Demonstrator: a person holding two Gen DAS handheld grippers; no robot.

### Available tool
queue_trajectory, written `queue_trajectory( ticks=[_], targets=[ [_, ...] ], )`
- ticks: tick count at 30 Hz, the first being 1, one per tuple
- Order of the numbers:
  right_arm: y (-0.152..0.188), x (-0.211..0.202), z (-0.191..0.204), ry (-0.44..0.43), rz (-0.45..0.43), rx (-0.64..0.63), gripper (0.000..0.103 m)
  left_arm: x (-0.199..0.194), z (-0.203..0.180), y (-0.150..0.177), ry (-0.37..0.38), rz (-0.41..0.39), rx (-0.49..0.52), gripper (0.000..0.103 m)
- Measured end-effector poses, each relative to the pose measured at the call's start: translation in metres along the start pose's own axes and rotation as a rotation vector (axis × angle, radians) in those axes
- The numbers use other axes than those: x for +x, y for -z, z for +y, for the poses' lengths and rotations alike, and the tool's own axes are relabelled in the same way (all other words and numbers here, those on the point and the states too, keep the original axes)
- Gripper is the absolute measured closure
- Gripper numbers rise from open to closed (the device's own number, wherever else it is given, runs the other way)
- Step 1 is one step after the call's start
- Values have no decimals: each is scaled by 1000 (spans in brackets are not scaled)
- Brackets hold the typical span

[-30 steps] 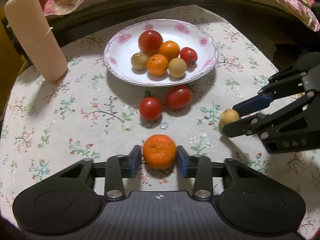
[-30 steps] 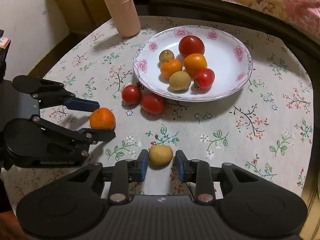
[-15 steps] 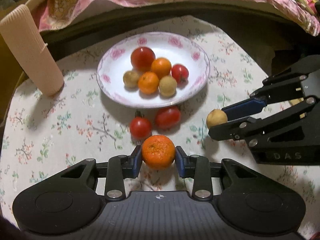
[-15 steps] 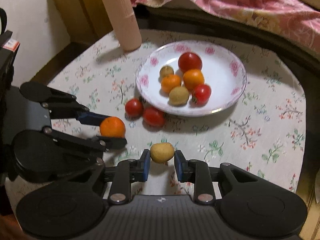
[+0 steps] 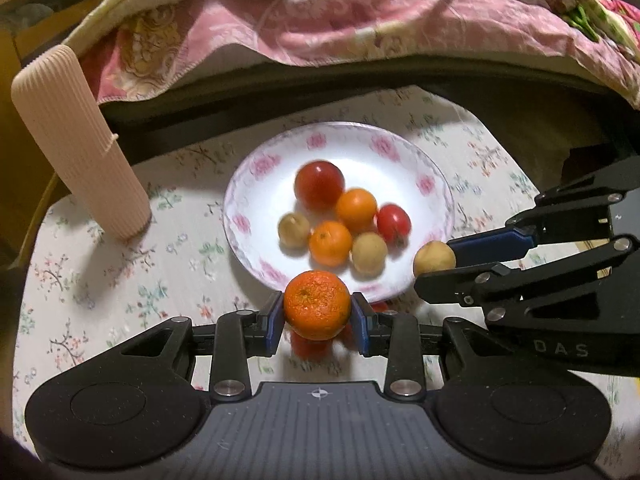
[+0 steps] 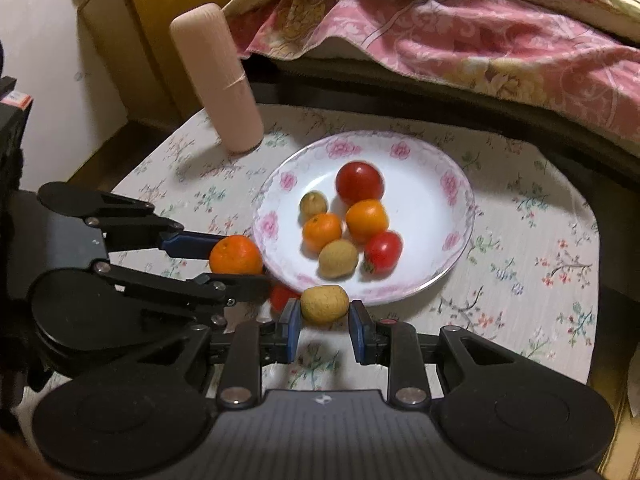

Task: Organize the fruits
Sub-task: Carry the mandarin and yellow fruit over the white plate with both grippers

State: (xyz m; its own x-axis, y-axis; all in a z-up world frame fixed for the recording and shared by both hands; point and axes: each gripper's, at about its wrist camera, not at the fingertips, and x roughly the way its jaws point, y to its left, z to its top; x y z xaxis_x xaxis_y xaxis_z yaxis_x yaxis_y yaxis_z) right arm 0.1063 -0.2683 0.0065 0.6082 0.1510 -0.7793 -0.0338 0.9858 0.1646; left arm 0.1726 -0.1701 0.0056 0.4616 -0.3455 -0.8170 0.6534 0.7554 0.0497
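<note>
My left gripper [image 5: 317, 317] is shut on an orange mandarin [image 5: 317, 304] and holds it in the air at the near rim of the white flowered plate [image 5: 256, 184]. My right gripper [image 6: 325, 322] is shut on a small tan fruit [image 6: 324, 304], also lifted at the plate's near rim [image 6: 460, 216]. The plate holds several fruits: red tomatoes, orange mandarins and tan fruits. A red tomato [image 6: 280, 296] on the cloth is mostly hidden under the grippers. Each gripper shows in the other's view: the right [image 5: 434, 260], the left [image 6: 236, 256].
A tall ribbed pink cylinder [image 5: 76, 144] stands at the table's back left. A pink flowered blanket [image 5: 340, 16] lies on the bed beyond the table's far edge. The table has a floral cloth [image 6: 540, 248].
Both grippers have lifted their fruits off the cloth and moved forward to the plate's near rim. The two loose tomatoes have slipped out of sight beneath them.
</note>
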Motion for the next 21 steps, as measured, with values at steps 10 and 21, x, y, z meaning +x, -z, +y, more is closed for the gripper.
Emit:
queue_trajectory(
  ticks=[10, 21],
  targets=[
    [-20, 8, -13, 59, -51, 34, 75, 16, 6, -21, -34, -17, -37, 61],
    [-34, 25, -19, 123, -81, 22, 75, 32, 8, -24, -38, -8, -62, 60]
  ],
)
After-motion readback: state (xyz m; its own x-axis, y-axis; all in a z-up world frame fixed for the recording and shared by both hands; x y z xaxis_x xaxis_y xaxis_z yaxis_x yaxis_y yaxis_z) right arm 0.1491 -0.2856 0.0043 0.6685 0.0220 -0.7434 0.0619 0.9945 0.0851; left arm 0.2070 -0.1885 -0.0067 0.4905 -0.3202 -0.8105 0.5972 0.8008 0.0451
